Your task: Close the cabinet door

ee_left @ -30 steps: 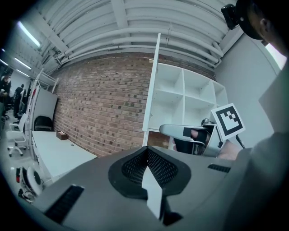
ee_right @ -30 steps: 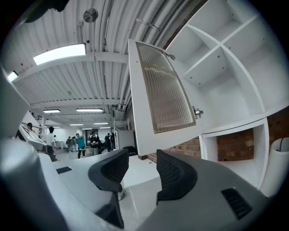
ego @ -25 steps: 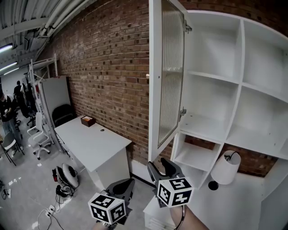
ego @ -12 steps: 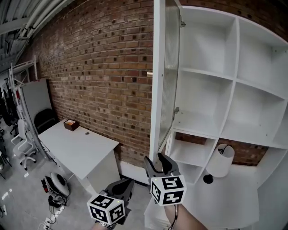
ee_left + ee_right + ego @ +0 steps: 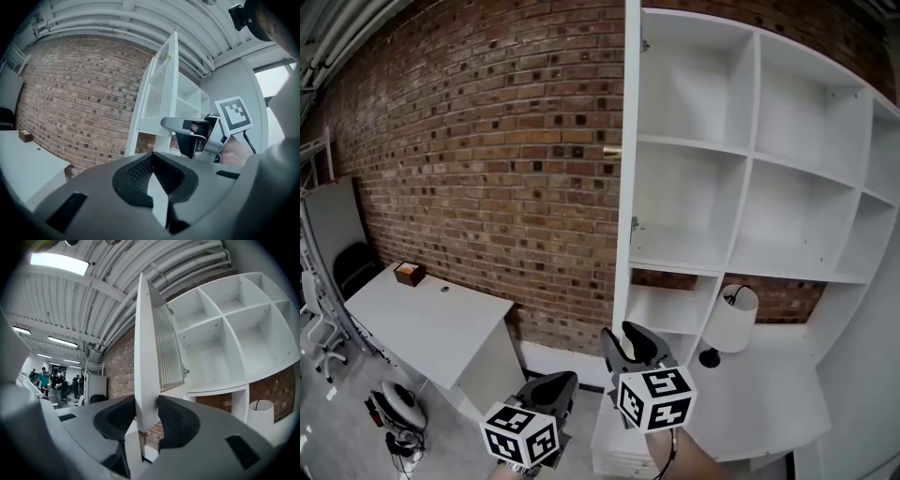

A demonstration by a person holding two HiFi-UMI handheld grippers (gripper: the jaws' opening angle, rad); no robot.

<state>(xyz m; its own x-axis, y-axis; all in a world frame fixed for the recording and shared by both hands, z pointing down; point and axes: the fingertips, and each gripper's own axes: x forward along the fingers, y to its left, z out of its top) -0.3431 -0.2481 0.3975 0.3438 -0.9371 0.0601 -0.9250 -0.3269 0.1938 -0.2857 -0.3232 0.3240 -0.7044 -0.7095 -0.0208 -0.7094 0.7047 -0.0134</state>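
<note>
The white cabinet [image 5: 748, 159] stands against the brick wall [image 5: 487, 141], its upper shelves bare. The cabinet door [image 5: 628, 187] is swung out from the cabinet's left side, edge-on in the head view, so it has yet to swing across the shelves. In front of the cabinet's lower left corner, the right gripper [image 5: 146, 409] is closing its jaws on the door's bottom free corner. The pads meet both faces, probably to steer the swing. Left of the cabinet, the left gripper [image 5: 152, 161] is clenched, empty and apparently not needed.

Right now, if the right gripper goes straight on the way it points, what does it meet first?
The cabinet door, at its edge: it already stands between the closing jaws of the right gripper.
</note>
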